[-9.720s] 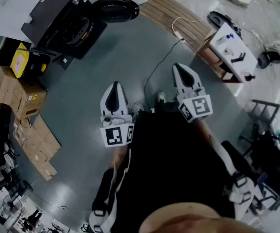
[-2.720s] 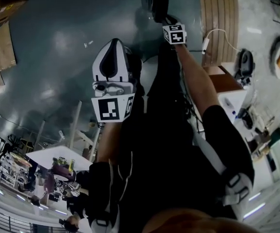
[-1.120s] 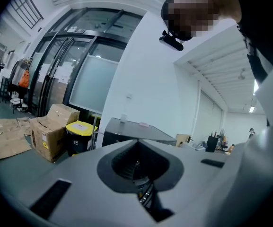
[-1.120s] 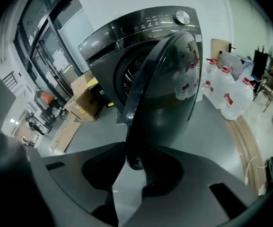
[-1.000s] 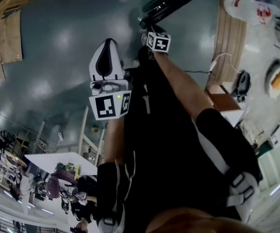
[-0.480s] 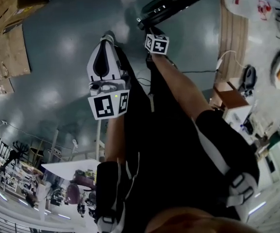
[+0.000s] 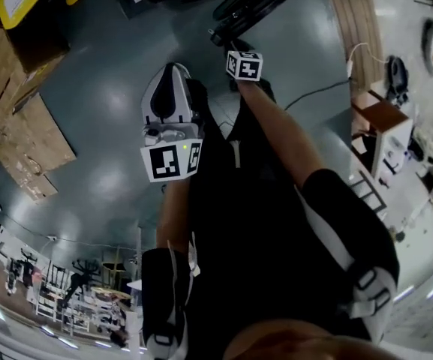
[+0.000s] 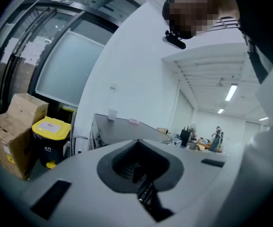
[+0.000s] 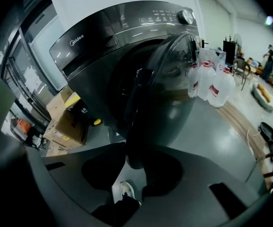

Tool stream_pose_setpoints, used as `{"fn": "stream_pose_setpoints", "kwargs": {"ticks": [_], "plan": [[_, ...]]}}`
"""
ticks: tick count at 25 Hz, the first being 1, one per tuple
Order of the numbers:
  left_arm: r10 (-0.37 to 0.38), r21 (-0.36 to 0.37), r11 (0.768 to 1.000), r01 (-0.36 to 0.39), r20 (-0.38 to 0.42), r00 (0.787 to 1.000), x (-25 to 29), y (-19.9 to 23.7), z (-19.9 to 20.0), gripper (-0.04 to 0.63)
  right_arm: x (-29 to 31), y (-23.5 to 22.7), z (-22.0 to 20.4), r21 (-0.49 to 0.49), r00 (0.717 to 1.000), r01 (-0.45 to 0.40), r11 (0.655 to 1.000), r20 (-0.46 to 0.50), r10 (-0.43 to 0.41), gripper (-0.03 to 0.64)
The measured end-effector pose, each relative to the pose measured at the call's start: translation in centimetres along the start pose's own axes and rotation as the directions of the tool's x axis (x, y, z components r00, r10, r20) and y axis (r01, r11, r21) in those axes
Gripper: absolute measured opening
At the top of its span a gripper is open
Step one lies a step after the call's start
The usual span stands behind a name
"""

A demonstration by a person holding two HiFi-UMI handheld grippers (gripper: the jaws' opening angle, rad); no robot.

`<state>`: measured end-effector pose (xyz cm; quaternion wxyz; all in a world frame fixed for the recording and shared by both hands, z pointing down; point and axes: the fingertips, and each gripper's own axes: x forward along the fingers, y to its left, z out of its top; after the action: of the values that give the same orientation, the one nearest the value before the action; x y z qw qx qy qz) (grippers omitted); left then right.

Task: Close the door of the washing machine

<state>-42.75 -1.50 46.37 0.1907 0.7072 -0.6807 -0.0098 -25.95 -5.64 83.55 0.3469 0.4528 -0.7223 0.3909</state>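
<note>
Dark round glass door [image 9: 170, 82], half open on washing machine [image 9: 103, 34]

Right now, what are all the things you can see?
washing machine: one, dark grey, in front of the right gripper
door: one, dark, partly open
water jugs: three, clear with red labels, right of the washing machine
cardboard boxes: several, brown, on the floor at the left
bin: one, yellow lid, beside the cardboard boxes
left gripper: one, white, shut, empty
right gripper: one, white, shut on the door's edge
</note>
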Motion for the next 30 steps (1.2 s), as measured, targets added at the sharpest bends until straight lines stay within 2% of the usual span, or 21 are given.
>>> {"fn": "stream_pose_setpoints", "kwargs": {"ticks": [5, 15, 22, 30], "plan": [[-0.12, 0.038, 0.992, 0.121, -0.022, 0.993, 1.9, 1.5, 0.9, 0.006, 1.5, 1.7, 1.4, 0.069, 0.999, 0.015, 0.997, 0.038, -0.018, 0.101], [-0.215, 0.058, 0.974, 0.218, -0.047, 0.975, 3.5, 3.2, 2.1, 0.005, 3.1, 3.8, 4.6, 0.141, 0.993, 0.049, 0.989, 0.1, -0.063, 0.101], [-0.248, 0.057, 0.966, 0.252, -0.071, 0.966, 3.8, 3.6, 2.0, 0.005, 3.5, 4.4, 6.5, 0.162, 0.988, 0.059, 0.985, 0.131, -0.081, 0.101], [-0.238, 0.052, 0.969, 0.242, -0.08, 0.968, 3.6, 4.5, 1.5, 0.005, 4.4, 5.5, 8.9, 0.167, 0.987, 0.042, 0.985, 0.146, -0.067, 0.103]]}}
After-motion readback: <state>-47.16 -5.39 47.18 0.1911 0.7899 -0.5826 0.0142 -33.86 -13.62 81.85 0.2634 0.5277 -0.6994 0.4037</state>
